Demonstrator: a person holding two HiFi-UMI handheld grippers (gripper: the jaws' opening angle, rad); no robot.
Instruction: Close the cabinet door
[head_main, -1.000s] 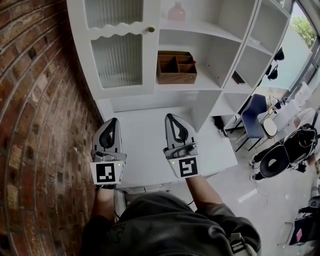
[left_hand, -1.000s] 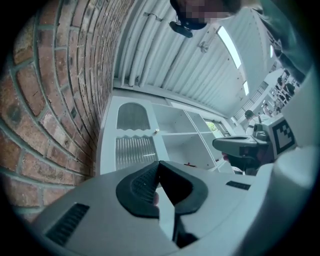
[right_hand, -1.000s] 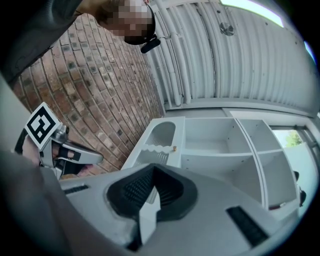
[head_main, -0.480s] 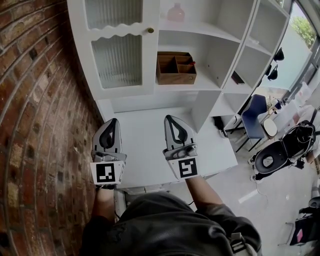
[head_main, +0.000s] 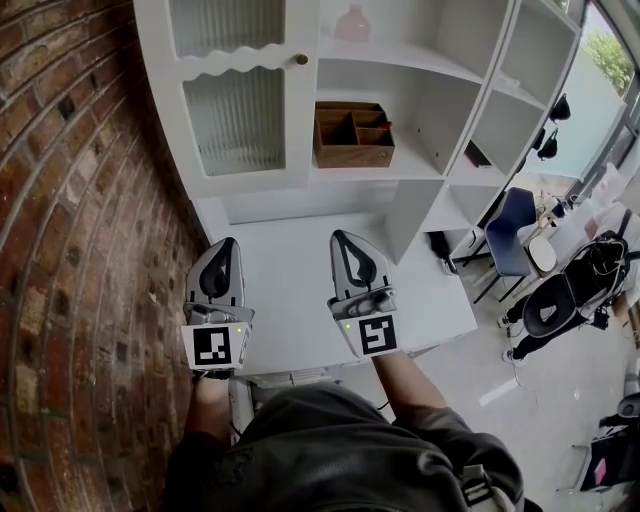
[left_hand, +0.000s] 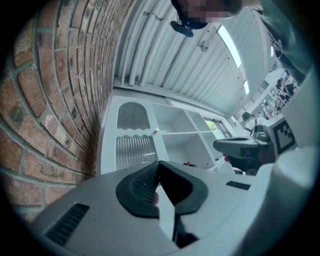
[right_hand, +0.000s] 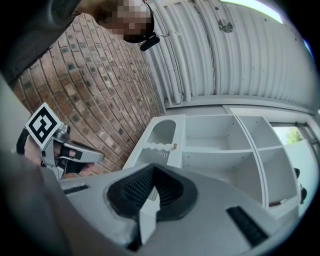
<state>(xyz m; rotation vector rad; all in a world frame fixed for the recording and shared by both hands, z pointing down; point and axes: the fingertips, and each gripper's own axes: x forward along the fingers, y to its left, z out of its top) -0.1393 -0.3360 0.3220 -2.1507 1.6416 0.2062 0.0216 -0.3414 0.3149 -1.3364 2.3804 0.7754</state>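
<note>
left tool (head_main: 226, 244) and right tool (head_main: 341, 238) (jaws together) face the cabinet door (head_main: 240, 120).

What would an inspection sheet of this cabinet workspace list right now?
Surface: white counter, nothing lying on the part in view.
Job's things: door with knob, looks flush with the cabinet front.
Clutter: wooden box on a shelf; pink vase on the shelf above.
Grippers: left gripper and right gripper both shut with nothing between the jaws, side by side over the counter, apart from the door.
Cables: nothing seen.
Surroundings: brick wall at left; chair on the floor at right.
</note>
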